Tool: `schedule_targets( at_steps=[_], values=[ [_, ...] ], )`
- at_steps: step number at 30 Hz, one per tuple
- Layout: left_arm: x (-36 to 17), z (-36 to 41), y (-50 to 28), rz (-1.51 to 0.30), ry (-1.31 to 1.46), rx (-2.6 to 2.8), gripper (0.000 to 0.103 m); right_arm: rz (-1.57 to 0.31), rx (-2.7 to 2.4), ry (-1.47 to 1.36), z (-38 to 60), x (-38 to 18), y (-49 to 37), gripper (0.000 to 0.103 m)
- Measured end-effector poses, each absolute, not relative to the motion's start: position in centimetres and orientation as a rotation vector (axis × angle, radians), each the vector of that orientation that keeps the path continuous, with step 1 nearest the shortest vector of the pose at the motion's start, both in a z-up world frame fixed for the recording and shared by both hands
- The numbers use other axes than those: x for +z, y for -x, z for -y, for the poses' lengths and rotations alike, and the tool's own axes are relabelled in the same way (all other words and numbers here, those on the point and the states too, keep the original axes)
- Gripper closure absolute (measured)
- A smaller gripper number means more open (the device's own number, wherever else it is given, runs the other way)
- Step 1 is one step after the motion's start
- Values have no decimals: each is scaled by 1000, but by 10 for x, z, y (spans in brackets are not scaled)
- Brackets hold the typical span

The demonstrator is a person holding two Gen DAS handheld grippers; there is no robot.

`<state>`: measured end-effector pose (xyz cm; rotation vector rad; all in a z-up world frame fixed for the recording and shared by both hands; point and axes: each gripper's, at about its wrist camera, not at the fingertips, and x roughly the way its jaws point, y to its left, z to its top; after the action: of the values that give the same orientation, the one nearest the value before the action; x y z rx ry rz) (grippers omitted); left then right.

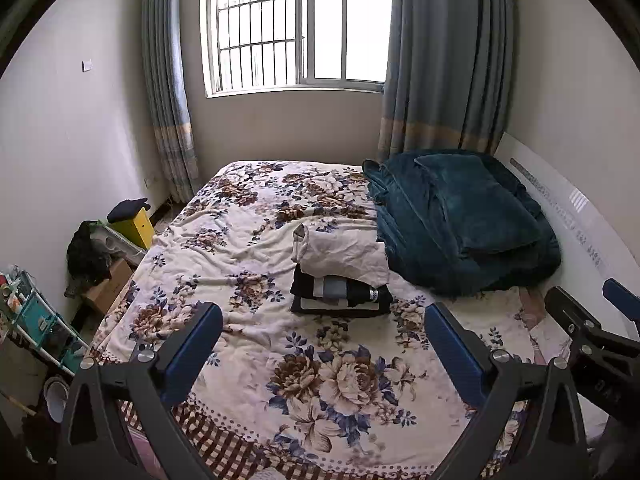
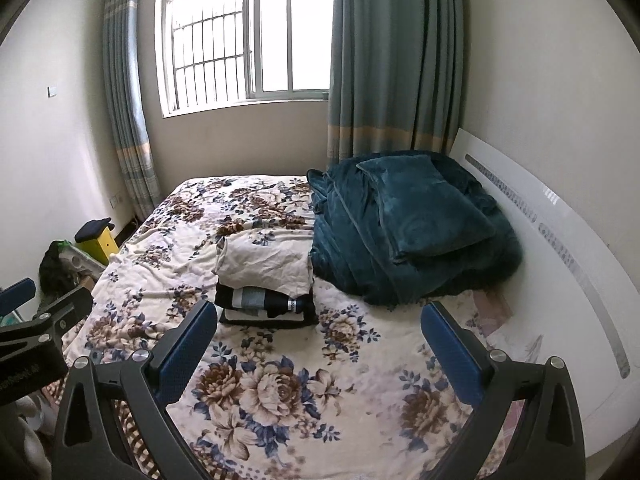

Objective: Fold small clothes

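Note:
A stack of folded small clothes [image 1: 342, 286] sits mid-bed on the floral bedspread [image 1: 256, 248]: a cream garment [image 1: 344, 254] on top, black and grey-striped pieces below. It also shows in the right wrist view [image 2: 266, 292], cream garment [image 2: 264, 266] on top. My left gripper [image 1: 324, 344] is open and empty, held above the bed's near part, short of the stack. My right gripper [image 2: 320, 340] is open and empty, likewise short of the stack. The right gripper shows at the right edge of the left wrist view [image 1: 592, 320]; the left gripper at the left edge of the right wrist view [image 2: 36, 320].
A teal plush blanket [image 1: 460, 220] is heaped at the bed's far right against a white headboard [image 2: 560, 240]. Left of the bed stand a yellow box [image 1: 134, 226], a cardboard box [image 1: 108, 284] and a cluttered shelf [image 1: 36, 320]. A window with curtains is behind.

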<state>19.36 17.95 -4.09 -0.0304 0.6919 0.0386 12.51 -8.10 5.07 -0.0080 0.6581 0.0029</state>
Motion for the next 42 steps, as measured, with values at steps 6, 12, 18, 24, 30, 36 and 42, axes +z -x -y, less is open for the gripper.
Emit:
schedule_targets(
  at_steps=[6,12,18,24,30,36,42],
  values=[
    [-40,-177,-190,-689,30,46,0,-653,10,8,84,53,-126,0],
    [-40,-173,-192,-694,26,52,0,-648,14,7,83,56,-125,0],
    [-39,-172,-191,-697,24,59,0,-649,12,7,82,55,-124,0],
    [-38,-170,-189,-694,25,60,0,-648,15,4,82,56,-125,0],
    [-36,-170,-188,-687,27,51,0,-648,16,6,82,55,-125,0],
    [-33,-171,-190,-682,20,57,0,-651,18,7,81,57,-124,0],
    [-33,-172,-190,-681,20,62,0,-651,23,8,81,61,-126,0]
  ],
)
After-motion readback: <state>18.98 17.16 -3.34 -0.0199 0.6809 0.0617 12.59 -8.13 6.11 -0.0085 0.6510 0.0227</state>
